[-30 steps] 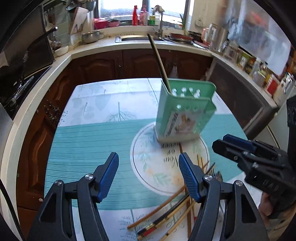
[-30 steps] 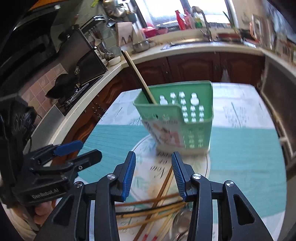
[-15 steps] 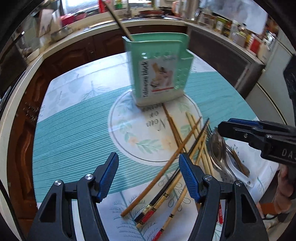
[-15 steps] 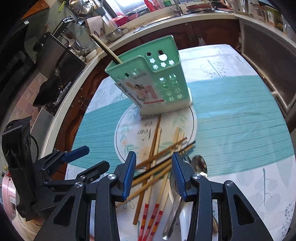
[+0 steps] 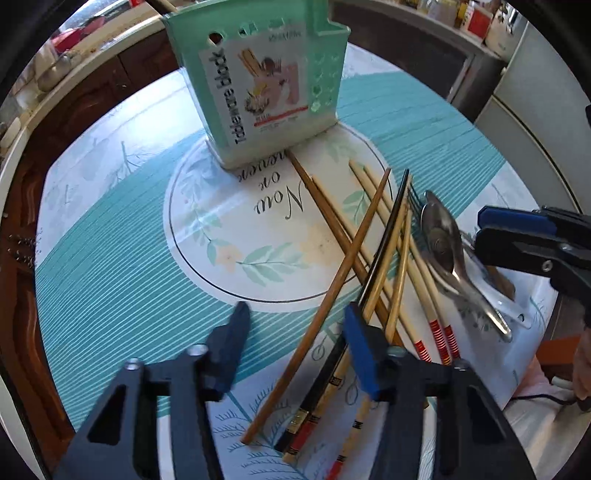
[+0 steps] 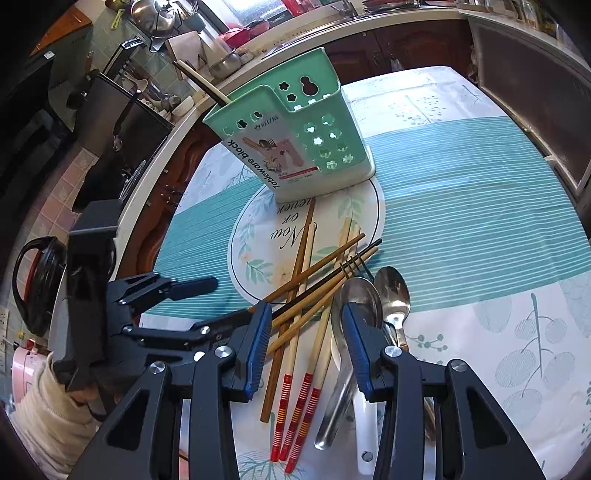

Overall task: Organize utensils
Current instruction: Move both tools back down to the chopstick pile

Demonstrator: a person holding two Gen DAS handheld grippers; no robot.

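Note:
A green utensil holder (image 5: 266,77) stands upright on the round table, also seen in the right wrist view (image 6: 295,147), with one dark chopstick (image 6: 201,84) in it. A pile of loose chopsticks (image 5: 373,236) and metal spoons (image 5: 443,243) lies in front of it, also in the right wrist view (image 6: 314,291). My left gripper (image 5: 295,325) is open low over the near ends of the chopsticks. My right gripper (image 6: 306,328) is open just above the chopsticks and a spoon (image 6: 360,295). Neither holds anything.
The table has a teal and white printed cloth (image 6: 461,192). A white spoon handle (image 6: 364,435) lies by the metal spoons. Kitchen counters (image 6: 369,22), a stove (image 6: 122,125) and cabinets ring the table. A black kettle (image 6: 37,284) sits left.
Both grippers have come down and forward toward the utensil pile, which now fills the near view. The holder looks closer. Both grippers stay open.

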